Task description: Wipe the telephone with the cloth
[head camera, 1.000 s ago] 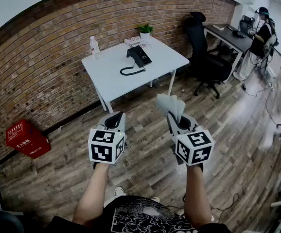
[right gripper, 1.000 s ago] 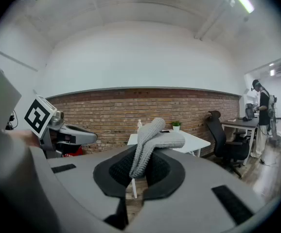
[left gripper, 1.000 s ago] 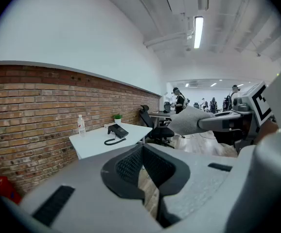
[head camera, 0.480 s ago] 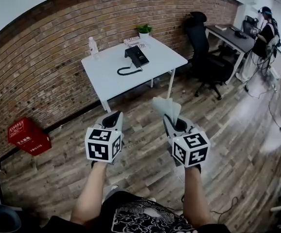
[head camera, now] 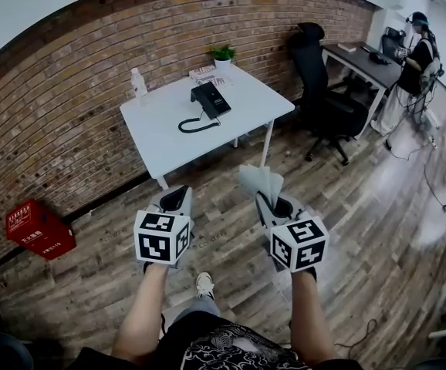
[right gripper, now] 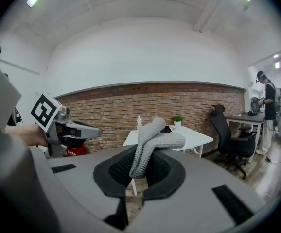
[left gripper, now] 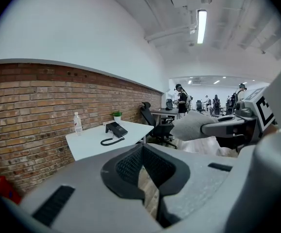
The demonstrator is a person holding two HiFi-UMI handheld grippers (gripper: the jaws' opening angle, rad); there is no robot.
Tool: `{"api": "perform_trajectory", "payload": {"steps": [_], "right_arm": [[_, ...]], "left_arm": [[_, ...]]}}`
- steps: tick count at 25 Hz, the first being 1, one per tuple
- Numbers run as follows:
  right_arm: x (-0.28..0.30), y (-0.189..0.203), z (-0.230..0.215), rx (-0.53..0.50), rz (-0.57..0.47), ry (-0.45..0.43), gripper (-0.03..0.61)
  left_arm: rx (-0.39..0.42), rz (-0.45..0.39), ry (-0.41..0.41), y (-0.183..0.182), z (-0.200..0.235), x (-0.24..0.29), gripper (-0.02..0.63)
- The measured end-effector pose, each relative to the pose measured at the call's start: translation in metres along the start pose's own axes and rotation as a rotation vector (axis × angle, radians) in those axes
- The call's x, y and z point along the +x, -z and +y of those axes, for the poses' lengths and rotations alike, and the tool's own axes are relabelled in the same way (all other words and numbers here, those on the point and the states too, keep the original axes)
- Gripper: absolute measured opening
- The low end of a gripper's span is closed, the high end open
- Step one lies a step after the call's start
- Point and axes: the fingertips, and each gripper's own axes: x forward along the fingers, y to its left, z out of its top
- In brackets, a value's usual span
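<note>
left tool (left gripper: 143,154) jaws together, empty | right tool (right gripper: 141,161) pinches cloth (right gripper: 155,135) | head view: telephone (head camera: 210,99) on far table (head camera: 157,126)

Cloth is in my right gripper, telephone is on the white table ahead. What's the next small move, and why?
Probably step toward the table, since the telephone lies beyond reach across the floor. The right gripper is clamped on the cloth, so no regrasp seems needed; the left gripper is shut and empty.
</note>
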Motion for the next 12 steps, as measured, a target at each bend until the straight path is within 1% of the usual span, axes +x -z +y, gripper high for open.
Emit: {"api": "perform_trajectory", "payload": {"steps": [6, 12], "right_arm": [[0.066, -0.015, -0.018, -0.006, 0.039, 0.017, 0.011], [0.132, -0.042, -0.023, -0.008, 0.06, 0.032, 0.011]], "left_arm": [[-0.023, -0.001, 0.032, -0.017, 0.046, 0.054, 0.005], [-0.035, 0.0, 0.068, -0.039, 0.102, 0.095, 0.005]]}}
